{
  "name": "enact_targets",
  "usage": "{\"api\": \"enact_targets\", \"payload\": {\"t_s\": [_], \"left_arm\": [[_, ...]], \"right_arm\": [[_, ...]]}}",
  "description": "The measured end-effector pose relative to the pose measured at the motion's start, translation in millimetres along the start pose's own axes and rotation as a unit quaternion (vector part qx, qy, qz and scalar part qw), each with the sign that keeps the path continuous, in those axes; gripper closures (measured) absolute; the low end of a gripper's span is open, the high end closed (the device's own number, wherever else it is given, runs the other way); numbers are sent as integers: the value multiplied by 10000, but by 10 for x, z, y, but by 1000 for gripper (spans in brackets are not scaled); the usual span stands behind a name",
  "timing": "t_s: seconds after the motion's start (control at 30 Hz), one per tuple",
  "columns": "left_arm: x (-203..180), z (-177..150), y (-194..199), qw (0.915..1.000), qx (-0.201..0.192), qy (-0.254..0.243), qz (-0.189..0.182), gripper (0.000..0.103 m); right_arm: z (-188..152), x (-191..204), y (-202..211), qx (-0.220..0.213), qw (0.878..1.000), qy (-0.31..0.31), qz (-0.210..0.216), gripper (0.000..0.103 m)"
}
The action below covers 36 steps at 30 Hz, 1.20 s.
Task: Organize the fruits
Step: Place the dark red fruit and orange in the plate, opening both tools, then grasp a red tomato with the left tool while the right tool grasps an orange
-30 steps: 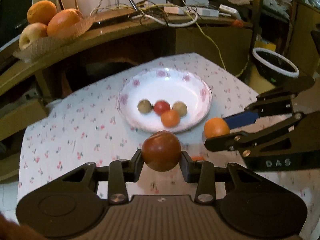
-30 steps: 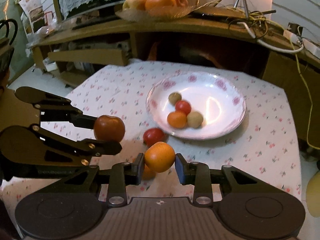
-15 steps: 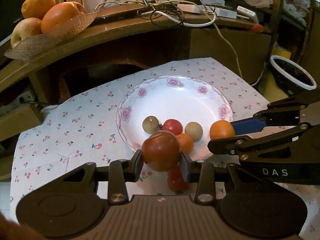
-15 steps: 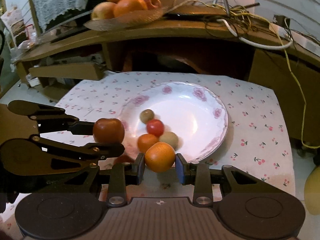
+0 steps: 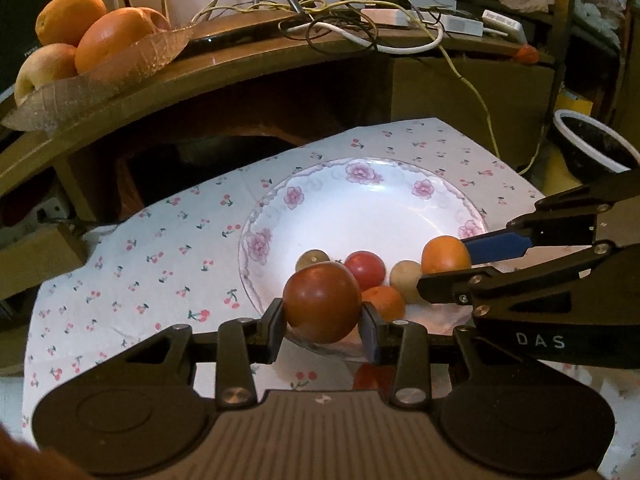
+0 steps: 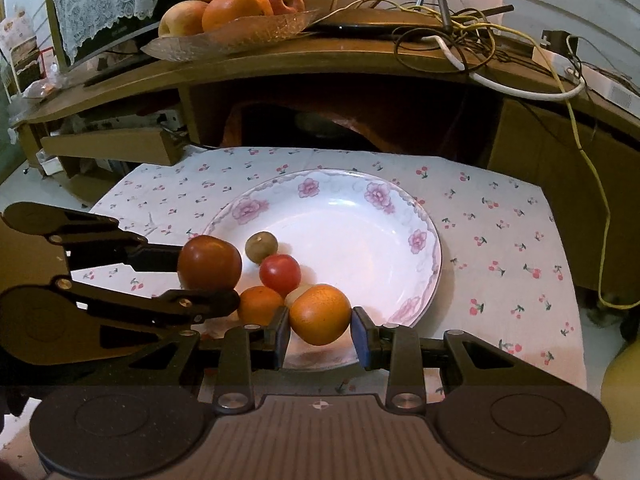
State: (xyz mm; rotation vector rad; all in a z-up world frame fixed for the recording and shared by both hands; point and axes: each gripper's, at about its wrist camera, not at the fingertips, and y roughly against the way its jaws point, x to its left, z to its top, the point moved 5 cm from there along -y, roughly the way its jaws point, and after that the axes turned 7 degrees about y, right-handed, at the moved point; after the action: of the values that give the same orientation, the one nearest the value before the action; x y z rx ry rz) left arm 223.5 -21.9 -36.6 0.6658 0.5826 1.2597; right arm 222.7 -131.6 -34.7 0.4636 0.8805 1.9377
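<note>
My left gripper (image 5: 322,324) is shut on a dark red tomato (image 5: 322,306) and holds it over the near rim of the white flowered plate (image 5: 360,208). My right gripper (image 6: 320,334) is shut on an orange fruit (image 6: 320,314), also over the plate's near edge (image 6: 424,280). In the plate lie a red tomato (image 6: 280,274), a small orange (image 6: 259,304), a brown-green fruit (image 6: 261,246) and a pale one (image 5: 406,276). The right gripper shows in the left wrist view (image 5: 448,266) and the left one in the right wrist view (image 6: 208,276).
A red fruit (image 5: 370,376) lies on the cherry-print cloth (image 6: 500,240) under my left gripper. A wooden shelf (image 6: 360,52) behind holds a glass dish of oranges and apples (image 6: 232,12) and tangled cables (image 6: 460,40). A black bowl (image 5: 596,148) sits at the right.
Both grippers have moved forward with their fruits, from above the cloth to over the plate's near rim. The plate looks larger and closer.
</note>
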Motion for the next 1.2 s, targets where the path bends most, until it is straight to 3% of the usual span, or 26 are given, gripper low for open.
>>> {"api": "enact_targets", "payload": {"t_s": [0.83,1.2], "left_arm": [[83,61,110,9997,-221,59,113,55],[0,-62,353,9997,-139,-111,-193,54]], "right_arm": [[35,-73,81,-220,9997,-84,-21,64],[-82,-21,266,-184,9997,4,138,63]]}}
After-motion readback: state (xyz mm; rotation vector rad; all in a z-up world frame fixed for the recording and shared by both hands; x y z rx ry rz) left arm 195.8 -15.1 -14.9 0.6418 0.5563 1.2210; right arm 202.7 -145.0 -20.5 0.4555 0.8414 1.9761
